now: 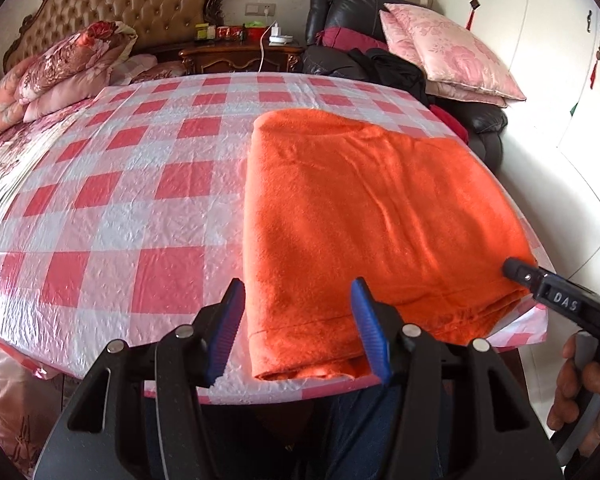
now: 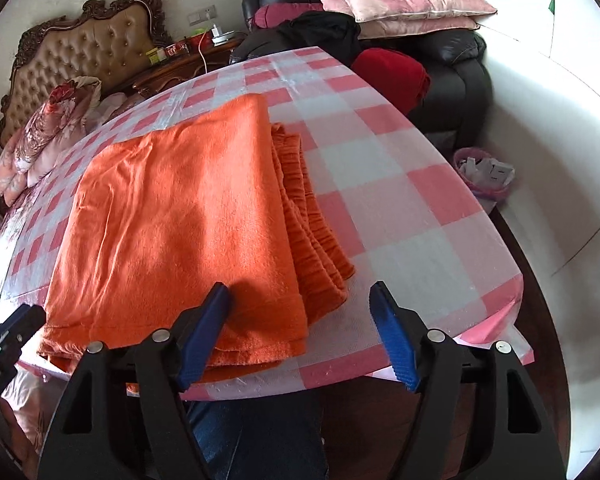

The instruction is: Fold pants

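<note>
Pants: orange pants (image 1: 364,216) lie folded into a thick rectangle on the checked tablecloth (image 1: 112,184), filling the 3 o'clock half of the left wrist view and reaching the table's near edge at 6 o'clock.

Waistband: in the right wrist view the gathered, ribbed edge (image 2: 312,216) peeks from under the top layer along the stack's 3 o'clock side.

Left gripper: left gripper (image 1: 298,330) hovers at 6 o'clock over the near corner of the fabric, blue fingers (image 1: 370,332) spread wide, gripping nothing; one finger sits over bare cloth, the other over the orange stack.

Right gripper: right gripper (image 2: 302,334) is also wide open and empty, its left finger above the stack's near corner, the right over the tablecloth. From the left wrist view its dark tip (image 1: 520,274) meets the fabric's edge at 4 o'clock; contact looks likely but is hard to confirm.

Hand: right hand (image 1: 580,396) wraps the handle at 4 o'clock.

Surroundings: tufted headboard (image 1: 132,4) at 11 o'clock, pink pillows (image 1: 444,52) on a dark leather chair (image 1: 340,8) at 1 o'clock, a nightstand (image 1: 240,54) at 12.
</note>
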`<action>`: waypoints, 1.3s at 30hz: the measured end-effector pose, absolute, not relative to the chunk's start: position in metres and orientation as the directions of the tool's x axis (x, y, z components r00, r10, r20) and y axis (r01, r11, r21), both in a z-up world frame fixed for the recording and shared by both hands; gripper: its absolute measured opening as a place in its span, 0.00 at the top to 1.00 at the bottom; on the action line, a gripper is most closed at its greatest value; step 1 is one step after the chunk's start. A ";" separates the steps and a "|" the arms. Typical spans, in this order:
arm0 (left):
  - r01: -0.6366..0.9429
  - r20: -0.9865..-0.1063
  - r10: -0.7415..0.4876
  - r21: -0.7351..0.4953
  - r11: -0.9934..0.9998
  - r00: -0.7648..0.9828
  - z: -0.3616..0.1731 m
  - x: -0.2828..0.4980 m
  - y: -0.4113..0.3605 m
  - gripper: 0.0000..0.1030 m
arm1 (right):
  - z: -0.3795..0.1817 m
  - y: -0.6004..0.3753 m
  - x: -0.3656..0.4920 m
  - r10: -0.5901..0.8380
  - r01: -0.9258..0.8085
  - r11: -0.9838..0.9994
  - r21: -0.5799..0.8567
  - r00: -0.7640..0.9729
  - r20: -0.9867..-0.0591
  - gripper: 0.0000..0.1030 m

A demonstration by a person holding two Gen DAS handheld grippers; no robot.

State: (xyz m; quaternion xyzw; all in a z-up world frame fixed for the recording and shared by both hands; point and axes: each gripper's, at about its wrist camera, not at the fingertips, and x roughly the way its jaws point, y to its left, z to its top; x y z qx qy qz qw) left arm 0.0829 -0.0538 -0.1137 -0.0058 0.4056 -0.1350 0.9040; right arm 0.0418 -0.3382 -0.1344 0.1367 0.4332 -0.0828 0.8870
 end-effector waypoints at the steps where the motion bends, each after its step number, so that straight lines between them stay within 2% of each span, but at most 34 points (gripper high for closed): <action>1: 0.250 -0.726 -0.258 -0.121 0.961 0.637 -0.113 0.082 -0.056 0.47 | -0.135 -0.336 0.042 -0.035 0.263 0.951 0.161 0.611 -0.791 0.33; 6: 0.310 -0.721 -0.275 -0.088 0.947 0.636 -0.116 0.077 -0.072 0.47 | -0.138 -0.336 0.042 -0.031 0.267 0.949 0.167 0.607 -0.794 0.33; 9: 0.351 -0.770 -0.259 -0.048 0.935 0.583 -0.132 0.079 -0.084 0.43 | -0.138 -0.337 0.041 -0.038 0.266 0.951 0.157 0.606 -0.794 0.33; 11: 0.346 -0.750 -0.258 -0.041 0.937 0.609 -0.126 0.076 -0.084 0.43 | -0.139 -0.337 0.040 -0.029 0.265 0.950 0.168 0.608 -0.793 0.33; 13: 0.373 -0.694 -0.285 -0.026 0.927 0.661 -0.106 0.074 -0.092 0.43 | -0.140 -0.339 0.039 -0.021 0.263 0.948 0.179 0.612 -0.791 0.33; 15: 0.440 -0.660 -0.338 -0.013 0.898 0.671 -0.087 0.085 -0.115 0.43 | -0.142 -0.340 0.038 -0.015 0.265 0.945 0.190 0.616 -0.788 0.33; 16: 0.465 -0.665 -0.377 -0.050 0.884 0.644 -0.082 0.096 -0.125 0.43 | -0.142 -0.340 0.038 -0.018 0.264 0.947 0.185 0.616 -0.787 0.33; 17: 0.493 -0.678 -0.429 -0.112 0.863 0.597 -0.078 0.113 -0.139 0.47 | -0.142 -0.339 0.037 -0.020 0.264 0.947 0.183 0.616 -0.787 0.33; 18: 0.518 -0.690 -0.455 -0.134 0.845 0.564 -0.077 0.125 -0.152 0.58 | -0.142 -0.339 0.037 -0.020 0.265 0.947 0.183 0.616 -0.788 0.33; 20: 0.572 -0.726 -0.456 -0.106 0.814 0.515 -0.082 0.155 -0.191 0.71 | -0.142 -0.339 0.038 -0.021 0.265 0.947 0.182 0.615 -0.788 0.33; 22: 0.589 -0.754 -0.455 -0.113 0.800 0.474 -0.091 0.182 -0.221 0.77 | -0.142 -0.338 0.037 -0.028 0.264 0.949 0.173 0.615 -0.788 0.33; 26: 0.597 -0.818 -0.403 -0.093 0.797 0.411 -0.114 0.222 -0.262 0.80 | -0.143 -0.337 0.036 -0.031 0.265 0.949 0.171 0.618 -0.785 0.33; 30: 0.605 -0.825 -0.357 -0.022 0.796 0.439 -0.118 0.224 -0.274 0.80 | -0.143 -0.336 0.037 -0.037 0.265 0.950 0.165 0.621 -0.783 0.33; 33: 0.597 -0.815 -0.372 -0.040 0.801 0.444 -0.117 0.223 -0.269 0.80 | -0.144 -0.336 0.036 -0.037 0.264 0.950 0.166 0.623 -0.781 0.32; 36: 0.584 -0.768 -0.425 -0.082 0.808 0.479 -0.100 0.204 -0.248 0.76 | -0.143 -0.338 0.037 -0.031 0.260 0.951 0.170 0.622 -0.782 0.33; 39: 0.527 -0.744 -0.418 -0.104 0.844 0.522 -0.091 0.178 -0.216 0.74 | -0.143 -0.337 0.036 -0.036 0.262 0.950 0.167 0.625 -0.780 0.33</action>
